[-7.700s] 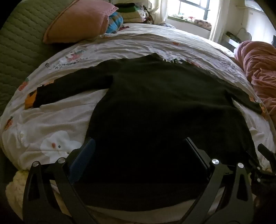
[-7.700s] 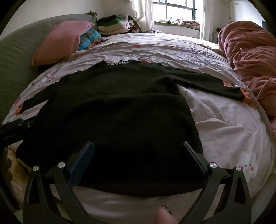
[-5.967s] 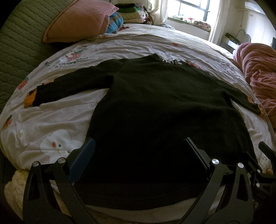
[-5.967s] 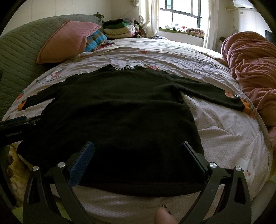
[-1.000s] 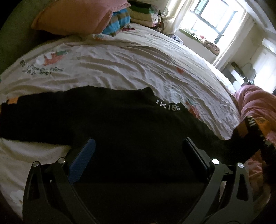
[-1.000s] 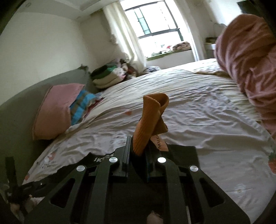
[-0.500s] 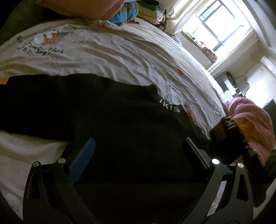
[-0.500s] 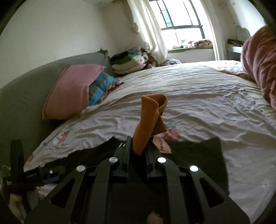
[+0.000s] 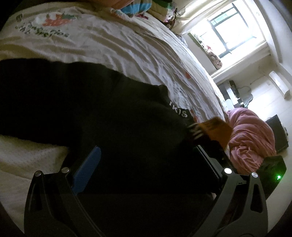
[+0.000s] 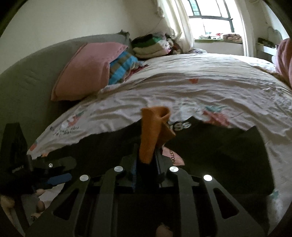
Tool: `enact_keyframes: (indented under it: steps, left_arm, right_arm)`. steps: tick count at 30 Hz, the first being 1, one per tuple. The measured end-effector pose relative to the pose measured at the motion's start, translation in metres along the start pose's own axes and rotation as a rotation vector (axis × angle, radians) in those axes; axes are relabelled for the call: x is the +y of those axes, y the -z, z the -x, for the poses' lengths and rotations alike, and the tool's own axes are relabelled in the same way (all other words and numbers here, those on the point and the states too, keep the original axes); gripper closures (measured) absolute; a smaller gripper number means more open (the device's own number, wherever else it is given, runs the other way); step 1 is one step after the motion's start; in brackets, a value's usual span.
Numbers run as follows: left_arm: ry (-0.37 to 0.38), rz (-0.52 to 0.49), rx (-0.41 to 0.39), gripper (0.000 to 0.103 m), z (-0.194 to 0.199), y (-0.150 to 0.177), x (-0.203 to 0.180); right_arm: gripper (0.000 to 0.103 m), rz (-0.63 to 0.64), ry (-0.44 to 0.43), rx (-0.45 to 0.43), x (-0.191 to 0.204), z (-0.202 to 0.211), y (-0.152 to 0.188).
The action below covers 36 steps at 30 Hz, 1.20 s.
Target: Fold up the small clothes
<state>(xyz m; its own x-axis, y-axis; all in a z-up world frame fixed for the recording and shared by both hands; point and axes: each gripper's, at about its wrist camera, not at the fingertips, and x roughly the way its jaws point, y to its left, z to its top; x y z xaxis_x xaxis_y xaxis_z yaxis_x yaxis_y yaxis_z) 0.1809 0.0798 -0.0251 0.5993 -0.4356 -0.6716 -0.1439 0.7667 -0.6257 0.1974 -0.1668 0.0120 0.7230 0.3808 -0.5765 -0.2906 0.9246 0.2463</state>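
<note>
I see a bed under a printed sheet, pink pillow against grey headboard, bright window, pale walls, pink quilt bunched alongside.

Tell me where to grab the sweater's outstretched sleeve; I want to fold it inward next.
Probably near its outer end: the outstretched sleeve lies flat on the bedsheet, so bring the open left hand-held gripper in from its lower edge, one finger sliding underneath.
</note>
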Motion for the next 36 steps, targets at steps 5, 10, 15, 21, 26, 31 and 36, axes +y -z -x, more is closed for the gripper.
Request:
enact_keyframes:
  steps: [5, 10, 15, 21, 26, 31, 36]
  left_arm:
    - [0.018, 0.01, 0.015, 0.011, -0.006, 0.004, 0.005]
    - [0.046, -0.002, 0.044, 0.025, -0.018, 0.007, 0.001]
    - [0.074, 0.004, 0.098, 0.046, -0.035, 0.015, -0.004]
    - [0.037, 0.014, 0.14, 0.047, -0.057, 0.019, -0.013]
    - [-0.002, -0.02, 0.152, 0.078, -0.066, 0.016, -0.025]
    - [-0.003, -0.07, 0.134, 0.096, -0.066, 0.013, -0.038]
    - [0.026, -0.145, 0.057, 0.099, -0.04, -0.001, -0.063]
  right_arm:
    - [0.066, 0.007, -0.078, 0.034, 0.008, 0.002, 0.012]
    - [0.062, -0.026, -0.085, 0.043, -0.001, 0.019, 0.02]
    - [0.058, -0.065, -0.034, 0.044, -0.019, 0.033, 0.023]
    - [0.055, -0.131, 0.006, 0.019, -0.045, 0.049, 0.023]
    - [0.055, -0.17, 0.029, 0.014, -0.064, 0.058, 0.024]
    - [0.055, -0.188, 0.055, 0.011, -0.076, 0.064, 0.025]
    - [0.055, -0.204, 0.069, 0.016, -0.083, 0.065, 0.027]
